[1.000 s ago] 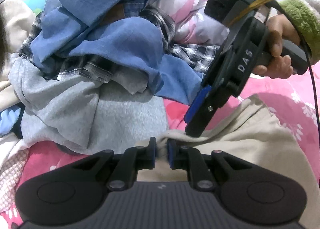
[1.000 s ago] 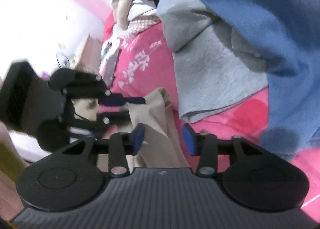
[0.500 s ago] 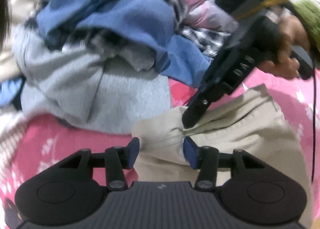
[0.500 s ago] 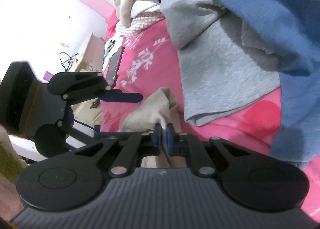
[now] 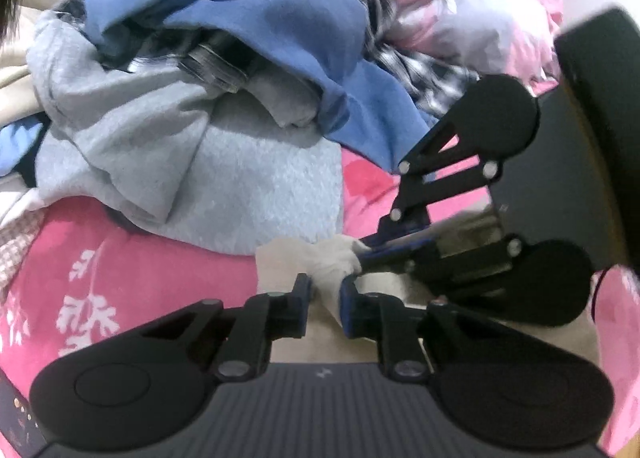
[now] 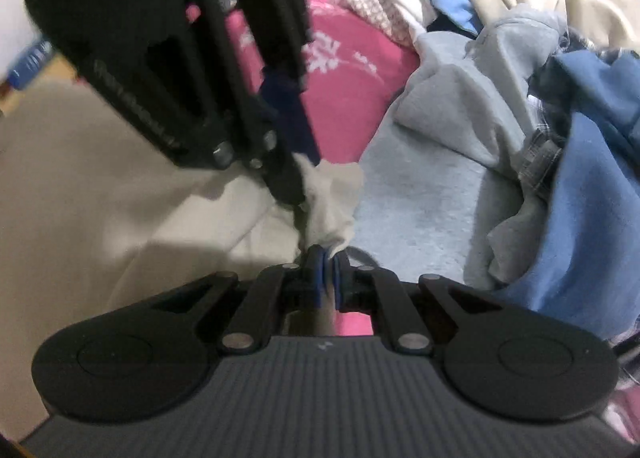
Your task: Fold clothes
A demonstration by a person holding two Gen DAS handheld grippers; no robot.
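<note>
A beige garment (image 5: pixel 320 262) lies on the pink floral bedcover (image 5: pixel 100 278). My left gripper (image 5: pixel 324 300) has its jaws a small gap apart around a bunched corner of the garment. My right gripper (image 5: pixel 366 252) comes in from the right and is shut on the same bunch of cloth. In the right wrist view the right gripper (image 6: pixel 326 274) is pinched on the beige garment (image 6: pixel 332 198), with the left gripper (image 6: pixel 288 178) just above it and most of the garment spread to the left.
A pile of clothes lies beyond: a grey sweatshirt (image 5: pixel 180 146), a blue garment (image 5: pixel 288 30), a plaid shirt (image 5: pixel 424 70) and a pink-white quilt (image 5: pixel 480 10). In the right wrist view the grey sweatshirt (image 6: pixel 440 130) and blue garment (image 6: pixel 592 186) lie to the right.
The right gripper closed on the beige cloth and swung round to face the pile. The left gripper opened, then narrowed around the bunched corner beside it.
</note>
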